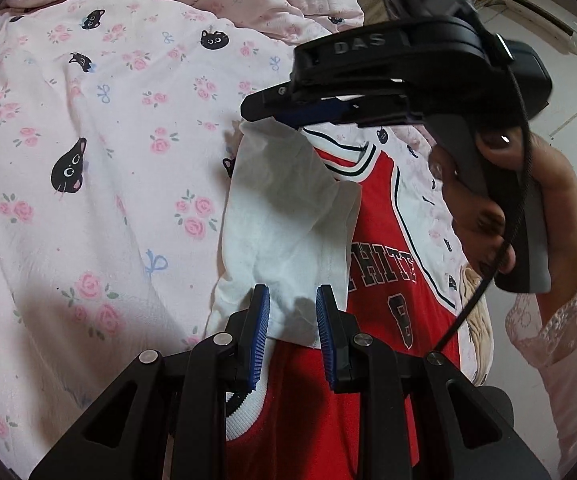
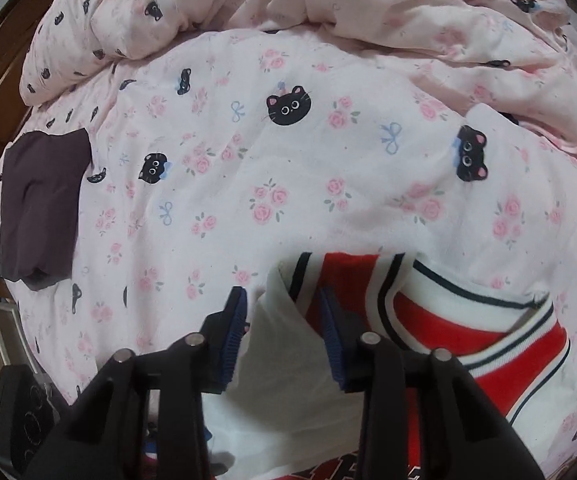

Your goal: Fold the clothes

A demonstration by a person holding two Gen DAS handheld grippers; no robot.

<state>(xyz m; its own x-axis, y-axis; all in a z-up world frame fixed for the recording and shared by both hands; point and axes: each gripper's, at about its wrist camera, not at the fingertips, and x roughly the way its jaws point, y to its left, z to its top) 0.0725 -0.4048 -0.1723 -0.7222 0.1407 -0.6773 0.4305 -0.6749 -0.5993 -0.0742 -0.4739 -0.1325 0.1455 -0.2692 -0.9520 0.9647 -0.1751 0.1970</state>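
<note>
Bed sheet (image 2: pixel 288 184): filled most of both views and was soft and rumpled toward the top. Risk: it could bunch under the fold and drag w/ the cloth.
Jersey (image 1: pixel 384 208): the red task garment lay flat, centre to lower right of the left wrist view, collar toward the top. Risk: a sideways pull could skew the whole body off its line.
Dark folded garment (image 2: pixel 42 204): sat at the left edge of the right wrist view, well apart. Prob. no clash.
White sleeve (image 1: pixel 288 216): was turned in over the jersey's left part, creased. Risk: thin cloth, could slip back out or fold crooked.
Right gripper (image 2: pixel 282 296): held by a hand (image 1: pixel 484 216), it pointed steeply down at the sleeve's top corner. White cloth sat btwn the pads; can't tell if it was pinched. Risk: a half-grip would drop the corner mid-fold.
Left gripper (image 1: pixel 292 290): jaws stood a little apart, with the sleeve's lower edge btwn them but not pressed. Risk: that end was unanchored, so a tug from the other end could shift it.
</note>
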